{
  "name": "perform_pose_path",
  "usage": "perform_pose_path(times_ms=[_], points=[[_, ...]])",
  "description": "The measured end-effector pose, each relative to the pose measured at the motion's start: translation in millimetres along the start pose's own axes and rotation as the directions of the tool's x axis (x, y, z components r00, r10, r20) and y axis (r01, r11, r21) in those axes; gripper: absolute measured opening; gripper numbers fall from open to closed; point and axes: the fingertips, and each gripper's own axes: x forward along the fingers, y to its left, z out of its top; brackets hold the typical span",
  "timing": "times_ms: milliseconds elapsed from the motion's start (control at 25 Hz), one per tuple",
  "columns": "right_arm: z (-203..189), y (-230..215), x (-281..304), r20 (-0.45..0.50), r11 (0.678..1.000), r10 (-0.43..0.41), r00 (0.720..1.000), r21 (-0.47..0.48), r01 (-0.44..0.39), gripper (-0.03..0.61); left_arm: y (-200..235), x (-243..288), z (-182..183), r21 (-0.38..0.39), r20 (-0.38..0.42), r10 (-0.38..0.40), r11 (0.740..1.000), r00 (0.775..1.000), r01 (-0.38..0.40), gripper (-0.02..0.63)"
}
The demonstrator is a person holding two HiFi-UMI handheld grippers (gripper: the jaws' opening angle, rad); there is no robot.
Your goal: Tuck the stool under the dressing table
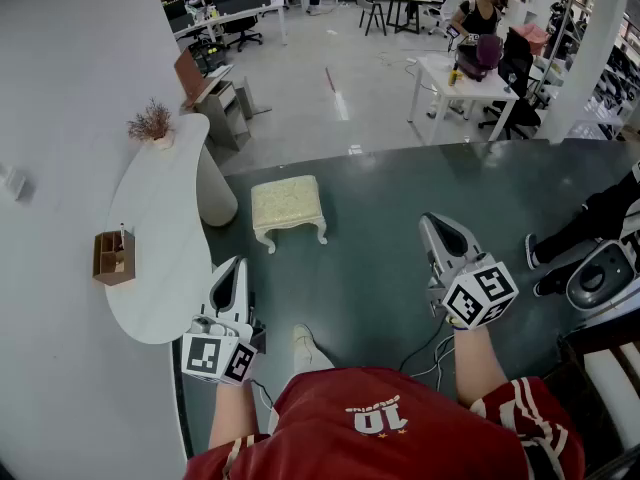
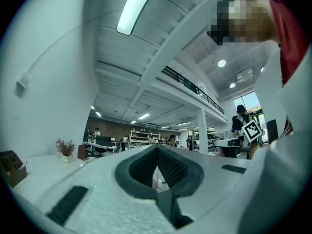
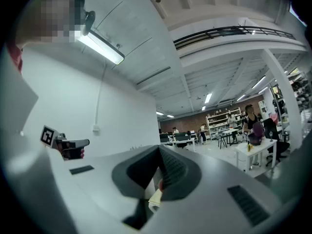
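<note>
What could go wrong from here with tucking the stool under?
1. The stool stands close to the table's leg; a straight shove may jam it there.
2. A bump to the table could topple the plant or the wooden box.
3. The left tool and right tool are shut and empty; pushing with the tips may tip the stool.

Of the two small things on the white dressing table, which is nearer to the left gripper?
The brown box; the pot of dried flowers stands farther away, at the dressing table's other end.
</note>
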Motion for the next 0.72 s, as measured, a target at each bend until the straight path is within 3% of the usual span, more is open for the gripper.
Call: perform_pose_path(times_ms=[720], points=[[6, -46, -40, 0.034, 0.999, -0.052, 0.998, -0.001, 0.052, 0.005, -47, 43, -13, -0.001, -0.027, -0.074, 0.997, 0.997, 0.074, 0.005]])
